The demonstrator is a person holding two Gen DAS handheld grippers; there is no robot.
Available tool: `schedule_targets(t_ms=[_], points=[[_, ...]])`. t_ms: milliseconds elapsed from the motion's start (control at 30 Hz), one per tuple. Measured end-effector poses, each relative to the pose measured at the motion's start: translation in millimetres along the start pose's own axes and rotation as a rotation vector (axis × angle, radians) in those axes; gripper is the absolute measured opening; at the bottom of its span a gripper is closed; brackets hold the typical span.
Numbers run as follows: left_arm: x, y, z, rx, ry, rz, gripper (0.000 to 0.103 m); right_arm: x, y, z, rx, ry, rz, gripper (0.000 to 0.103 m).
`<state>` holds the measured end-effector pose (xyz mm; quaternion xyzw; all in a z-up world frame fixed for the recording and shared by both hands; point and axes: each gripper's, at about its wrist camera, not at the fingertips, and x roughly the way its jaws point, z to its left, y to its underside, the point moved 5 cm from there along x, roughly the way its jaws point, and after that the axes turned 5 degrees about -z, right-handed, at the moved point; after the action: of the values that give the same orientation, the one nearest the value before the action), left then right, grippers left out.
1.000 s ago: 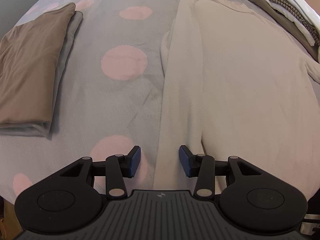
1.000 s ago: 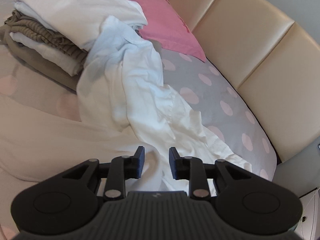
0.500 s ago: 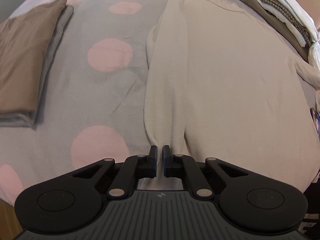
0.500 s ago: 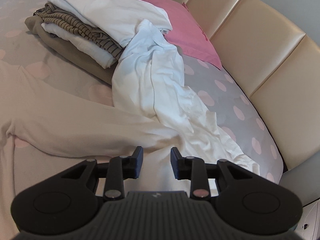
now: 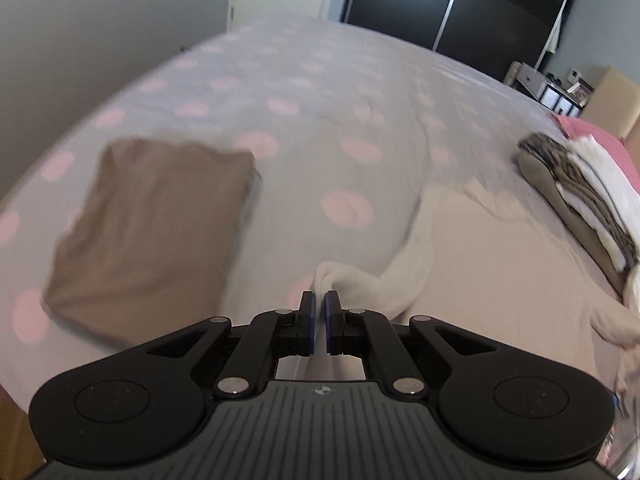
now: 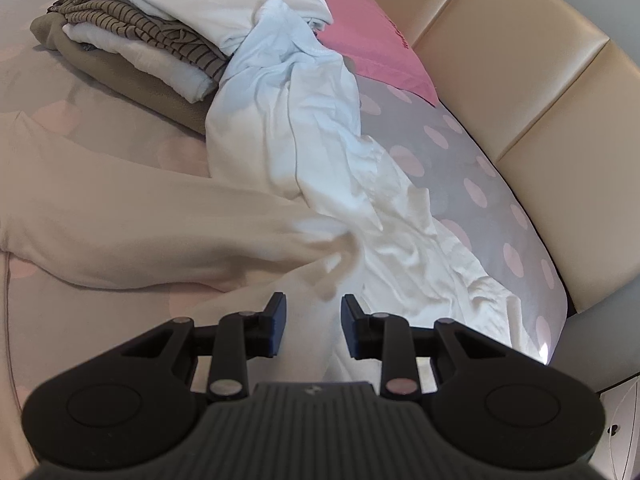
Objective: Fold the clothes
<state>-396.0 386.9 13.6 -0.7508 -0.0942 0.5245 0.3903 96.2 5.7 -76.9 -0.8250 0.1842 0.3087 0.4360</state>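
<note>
A cream long-sleeved top (image 5: 500,280) lies spread on the bed. My left gripper (image 5: 319,307) is shut on the end of its left sleeve (image 5: 360,284), lifted above the bedspread. The view is motion-blurred. In the right wrist view the top's other sleeve (image 6: 140,232) lies across the bed, its cuff (image 6: 340,256) just ahead of my right gripper (image 6: 313,312). The right gripper is open and holds nothing.
A folded brown garment (image 5: 148,232) lies at the left on the grey bedspread with pink dots (image 5: 300,92). A stack of folded clothes (image 6: 132,36), a crumpled white shirt (image 6: 320,152), a pink pillow (image 6: 372,36) and the padded headboard (image 6: 540,100) are on the right.
My left gripper closed on the sleeve end and lifted it, tilting up toward the far bed. My right gripper moved closer to the other sleeve's cuff and stayed open.
</note>
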Motion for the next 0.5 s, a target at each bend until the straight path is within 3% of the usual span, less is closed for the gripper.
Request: schedule_targets(t_ms=[267,500], points=[[35.6,-55.8,55.7,0.008,-0.213,-0.008,0.003,4.7,0.6,9.3,-0.045,0.004,0.002,0.033],[70.1,-76.4,87.2,0.007,-0.329,-0.014,0.003,14.8,0.6,12.8,-0.05,0.011,0.028,0.033]])
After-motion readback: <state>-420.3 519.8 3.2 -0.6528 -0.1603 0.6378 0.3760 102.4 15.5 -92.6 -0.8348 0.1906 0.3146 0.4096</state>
